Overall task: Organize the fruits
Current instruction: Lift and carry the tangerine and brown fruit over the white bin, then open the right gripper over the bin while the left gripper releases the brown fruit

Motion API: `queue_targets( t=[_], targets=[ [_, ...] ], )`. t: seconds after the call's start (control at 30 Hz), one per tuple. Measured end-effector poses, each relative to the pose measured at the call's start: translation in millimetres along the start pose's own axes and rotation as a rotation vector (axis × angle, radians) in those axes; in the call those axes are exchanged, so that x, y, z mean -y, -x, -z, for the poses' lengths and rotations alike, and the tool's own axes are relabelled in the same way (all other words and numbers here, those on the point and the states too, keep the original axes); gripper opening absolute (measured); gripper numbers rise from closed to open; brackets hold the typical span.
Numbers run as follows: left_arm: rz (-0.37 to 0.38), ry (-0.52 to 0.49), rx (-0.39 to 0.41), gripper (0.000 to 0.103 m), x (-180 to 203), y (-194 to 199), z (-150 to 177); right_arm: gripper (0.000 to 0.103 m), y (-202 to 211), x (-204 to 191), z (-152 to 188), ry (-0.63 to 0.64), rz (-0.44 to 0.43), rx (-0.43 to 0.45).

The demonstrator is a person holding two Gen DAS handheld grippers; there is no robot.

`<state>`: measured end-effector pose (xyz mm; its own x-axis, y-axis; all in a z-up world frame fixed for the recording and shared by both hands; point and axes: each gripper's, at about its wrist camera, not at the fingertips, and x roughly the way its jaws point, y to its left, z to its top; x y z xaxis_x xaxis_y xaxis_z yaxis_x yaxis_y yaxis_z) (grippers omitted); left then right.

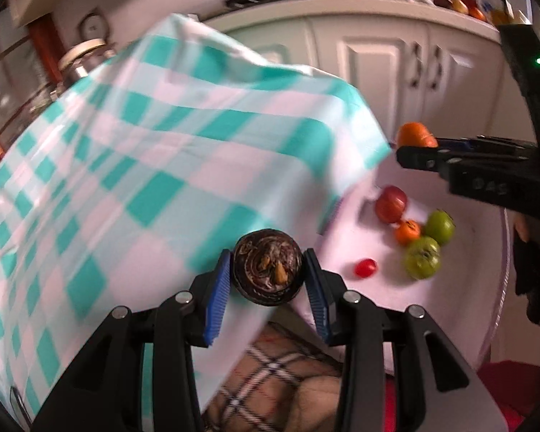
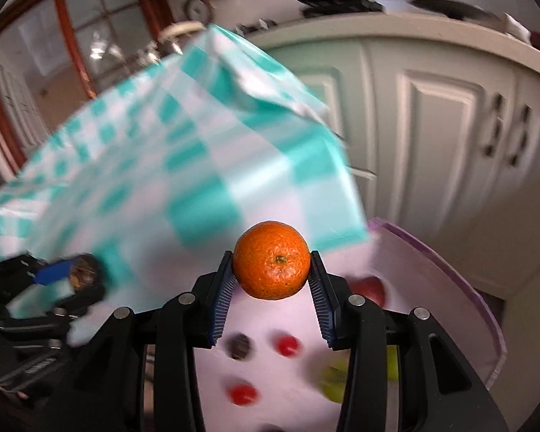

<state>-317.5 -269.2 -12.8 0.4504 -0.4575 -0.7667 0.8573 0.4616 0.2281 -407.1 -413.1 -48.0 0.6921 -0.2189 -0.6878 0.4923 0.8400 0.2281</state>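
Note:
My left gripper is shut on a dark purple-brown round fruit, held above the edge of a white round tabletop. My right gripper is shut on an orange mandarin; it also shows in the left wrist view, at the right above the table. On the white top lie a red apple-like fruit, a small orange fruit, two green fruits, and a small red fruit. The left gripper with its dark fruit shows at the left of the right wrist view.
A teal and white checked cloth covers a large raised surface on the left. White cabinet doors stand behind. A plaid fabric lies below the table edge. More small red and dark fruits lie blurred on the white top.

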Motion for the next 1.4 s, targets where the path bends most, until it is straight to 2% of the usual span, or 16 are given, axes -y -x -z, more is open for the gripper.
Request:
queue_targets(
  t=[0.13, 0.2, 0.37, 0.47, 0.67, 0.97, 1.13, 1.2, 1.23, 1.27, 1.33, 1.4],
  targets=[
    [0.069, -0.085, -0.061, 0.040, 32.2, -20.7, -0.6, 0.041, -17.7, 17.1, 21.1, 0.027, 0.118, -0.095],
    [0.097, -0.138, -0.101, 0.040, 52.0, -35.4, 2.5, 0.041, -27.1, 21.9, 31.2, 0.040, 0.145, -0.150],
    [0.145, -0.210, -0.200, 0.040, 78.5, -66.3, 14.3, 0.041, -47.6, 24.7, 57.7, 0.122, 0.167, -0.304],
    [0.162, -0.239, -0.259, 0.040, 85.8, -82.4, 22.0, 0.041, -55.2, 19.3, 71.7, 0.188, 0.170, -0.367],
    [0.166, -0.264, -0.319, 0.040, 92.3, -105.2, 31.0, 0.041, -64.0, 6.6, 88.0, 0.226, 0.149, -0.438],
    [0.177, -0.233, -0.338, 0.040, 89.8, -110.7, 32.2, 0.041, -70.5, 1.9, 93.2, 0.238, 0.145, -0.467],
    [0.216, -0.226, -0.349, 0.041, 91.4, -113.4, 34.1, 0.042, -79.6, 5.6, 93.7, 0.222, 0.154, -0.489],
    [0.244, -0.198, -0.345, 0.041, 87.1, -112.1, 33.1, 0.053, -79.3, 7.1, 92.1, 0.219, 0.159, -0.480],
    [0.255, -0.181, -0.332, 0.041, 84.0, -109.6, 32.0, 0.067, -75.5, 7.2, 89.5, 0.219, 0.166, -0.457],
    [0.264, -0.165, -0.317, 0.041, 80.8, -106.2, 30.4, 0.070, -73.9, 7.2, 87.4, 0.220, 0.165, -0.446],
    [0.294, -0.138, -0.259, 0.041, 71.4, -92.5, 24.2, 0.070, -67.8, 7.9, 81.7, 0.213, 0.155, -0.430],
    [0.325, -0.125, -0.168, 0.042, 61.3, -71.3, 17.2, 0.073, -59.1, 8.5, 74.4, 0.211, 0.164, -0.395]
  ],
)
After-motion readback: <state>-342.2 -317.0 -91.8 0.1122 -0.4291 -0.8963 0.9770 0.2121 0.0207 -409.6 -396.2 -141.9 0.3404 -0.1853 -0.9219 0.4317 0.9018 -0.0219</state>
